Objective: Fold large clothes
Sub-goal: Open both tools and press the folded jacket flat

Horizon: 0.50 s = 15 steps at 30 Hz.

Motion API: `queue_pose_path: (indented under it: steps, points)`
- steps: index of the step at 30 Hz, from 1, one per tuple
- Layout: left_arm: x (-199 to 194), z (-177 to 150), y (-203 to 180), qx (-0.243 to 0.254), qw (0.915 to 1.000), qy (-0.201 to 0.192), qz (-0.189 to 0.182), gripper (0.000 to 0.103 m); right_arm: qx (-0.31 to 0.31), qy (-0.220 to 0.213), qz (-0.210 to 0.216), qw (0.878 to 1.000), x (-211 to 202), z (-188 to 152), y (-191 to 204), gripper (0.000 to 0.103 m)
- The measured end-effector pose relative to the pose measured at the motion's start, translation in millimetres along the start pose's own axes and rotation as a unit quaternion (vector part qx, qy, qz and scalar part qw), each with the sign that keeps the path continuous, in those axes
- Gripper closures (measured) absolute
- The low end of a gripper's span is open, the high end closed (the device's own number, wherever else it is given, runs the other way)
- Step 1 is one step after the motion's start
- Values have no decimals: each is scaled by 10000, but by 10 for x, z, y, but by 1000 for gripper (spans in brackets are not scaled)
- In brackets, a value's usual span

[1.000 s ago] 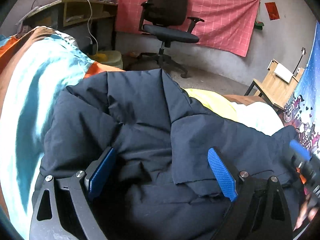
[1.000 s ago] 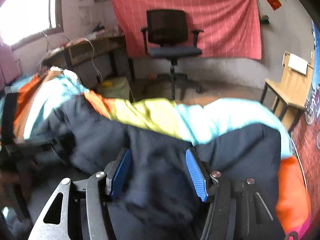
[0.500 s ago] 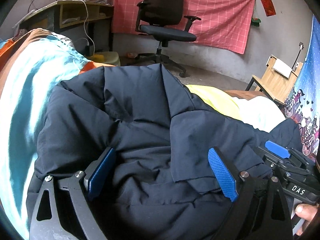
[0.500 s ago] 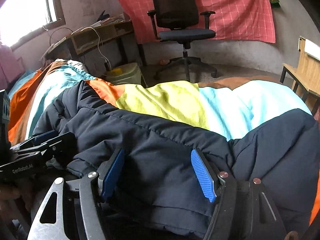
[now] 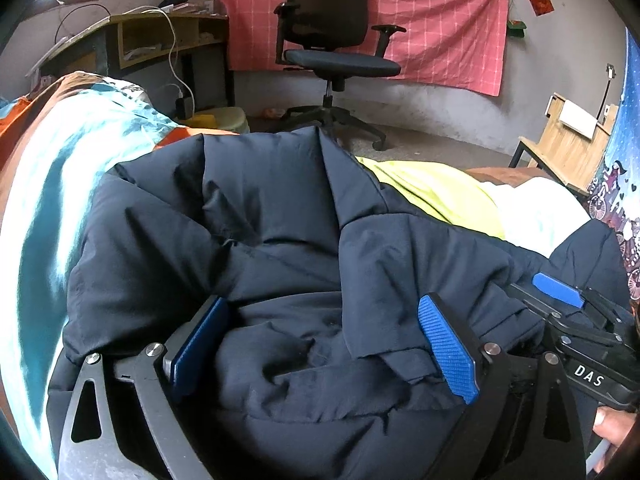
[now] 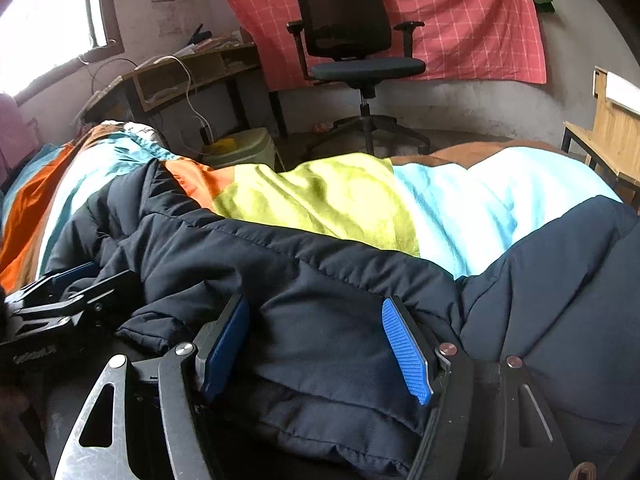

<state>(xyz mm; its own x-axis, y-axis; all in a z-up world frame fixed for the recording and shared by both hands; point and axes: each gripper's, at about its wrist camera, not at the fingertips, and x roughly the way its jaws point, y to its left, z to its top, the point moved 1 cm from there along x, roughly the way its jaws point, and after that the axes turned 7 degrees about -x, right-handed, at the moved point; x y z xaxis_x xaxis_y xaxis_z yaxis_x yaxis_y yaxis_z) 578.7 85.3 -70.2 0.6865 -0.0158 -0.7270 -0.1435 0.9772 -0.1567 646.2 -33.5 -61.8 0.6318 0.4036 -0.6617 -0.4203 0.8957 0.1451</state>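
A dark navy padded jacket (image 5: 280, 240) lies bunched on the bed, over a bedspread (image 6: 340, 196) blocked in orange, yellow-green and pale blue. It fills the near half of both views, with its far edge reaching toward the bed's far side, where an office chair (image 5: 332, 40) stands on the floor before a red checked cloth on the wall.

The left tongs (image 5: 324, 348) stand open, blue pads well apart, with rumpled jacket fabric heaped between them; the pads do not seem to pinch it. The right tongs (image 6: 320, 344) are likewise spread, a thick quilted fold lying between the pads without a clear squeeze. Each pair is visible at the edge of the other's view, so both are down at the jacket's near side, close together.

The fold looks only partly made: the jacket is doubled over on itself in loose, puffy layers, edges uneven and creased, with one part spreading off to the right. Squaring the layers and a further fold seem still to come.
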Motion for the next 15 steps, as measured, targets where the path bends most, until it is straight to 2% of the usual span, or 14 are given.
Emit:
queue_pose_path:
  steps: [6, 10, 15]
  points:
    - [-42, 9, 45, -89, 9998, -29, -171, 9, -16, -55, -45, 10000, -26, 10, 2, 36]
    - [-167, 40, 220, -382, 9975, 89, -592, 9, 49, -195, -7, 9998, -187, -22, 23, 36]
    - [-296, 91, 341, -403, 9973, 200, -580, 9, 298, -121, 282, 9991, -370, 18, -6, 32]
